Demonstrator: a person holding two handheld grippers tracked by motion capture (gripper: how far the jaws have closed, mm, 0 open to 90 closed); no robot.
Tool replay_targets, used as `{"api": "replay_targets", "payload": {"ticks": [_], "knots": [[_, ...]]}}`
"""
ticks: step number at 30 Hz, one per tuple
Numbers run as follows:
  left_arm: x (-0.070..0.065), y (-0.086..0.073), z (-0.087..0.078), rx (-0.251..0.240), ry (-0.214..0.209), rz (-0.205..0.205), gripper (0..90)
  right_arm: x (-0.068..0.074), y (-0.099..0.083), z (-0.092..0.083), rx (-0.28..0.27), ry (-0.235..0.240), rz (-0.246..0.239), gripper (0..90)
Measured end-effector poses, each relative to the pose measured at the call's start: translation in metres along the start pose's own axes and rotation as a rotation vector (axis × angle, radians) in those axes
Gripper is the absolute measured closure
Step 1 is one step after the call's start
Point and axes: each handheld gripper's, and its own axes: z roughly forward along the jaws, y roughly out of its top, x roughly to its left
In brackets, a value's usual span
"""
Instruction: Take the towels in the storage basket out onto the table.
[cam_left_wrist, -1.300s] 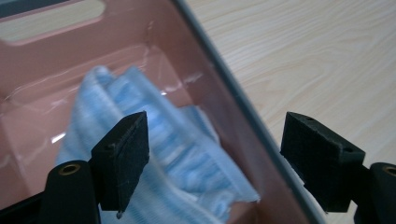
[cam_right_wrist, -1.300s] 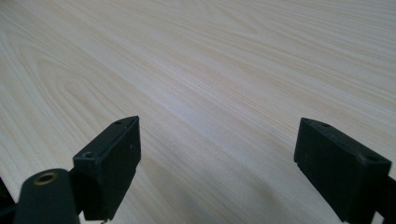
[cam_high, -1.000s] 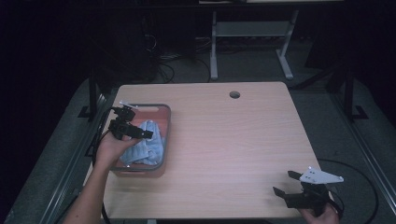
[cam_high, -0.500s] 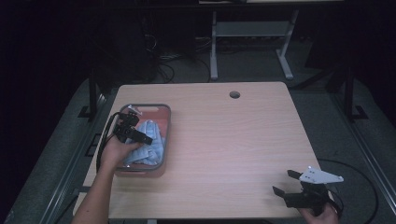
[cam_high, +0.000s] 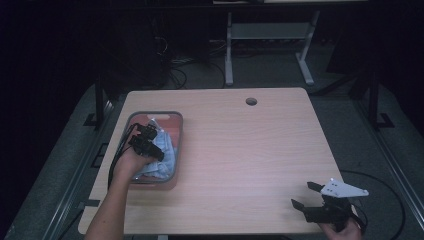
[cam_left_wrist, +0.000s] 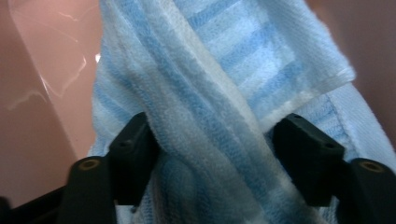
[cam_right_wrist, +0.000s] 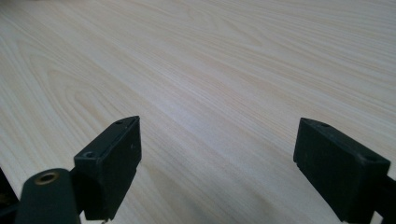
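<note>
A light blue striped towel (cam_high: 164, 151) lies bunched in a grey-rimmed bin (cam_high: 178, 142) on the left side of the table. My left gripper (cam_high: 145, 140) is down in the bin, open. In the left gripper view its jaws straddle a thick fold of the towel (cam_left_wrist: 210, 107), with the left gripper (cam_left_wrist: 215, 149) pressed into the cloth; the bin's pinkish floor (cam_left_wrist: 42, 93) shows to the left. My right gripper (cam_high: 306, 196) rests open at the table's near right corner. The right gripper (cam_right_wrist: 217, 163) has bare wood between its jaws.
The light wooden table (cam_high: 250, 150) has a cable hole (cam_high: 251, 101) near its far edge. A white desk frame (cam_high: 265, 35) and cables stand on the dark floor beyond. Cables trail from both grippers.
My left gripper has sunk lower into the bin and shifted slightly toward me, onto the towel. The right gripper has stayed put.
</note>
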Motion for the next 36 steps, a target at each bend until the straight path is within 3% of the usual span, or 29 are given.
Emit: {"api": "replay_targets", "payload": {"ticks": [12,16,21,36], "knots": [[-0.004,0.001,0.004,0.013,0.057,0.011,50.3,0.002,0.0,-0.001,-0.002,-0.003,-0.004,14.5],[0.0,-0.002,0.001,-0.003,0.036,0.007,53.1,0.002,0.001,-0.001,-0.004,-0.003,-0.002,14.5],[0.006,-0.007,0.0,-0.036,-0.007,-0.034,58.7,0.004,0.002,0.001,-0.003,0.0,-0.012,14.6],[0.014,-0.013,-0.008,-0.082,-0.04,-0.084,64.4,0.003,0.003,0.001,-0.012,-0.007,-0.002,14.5]]}}
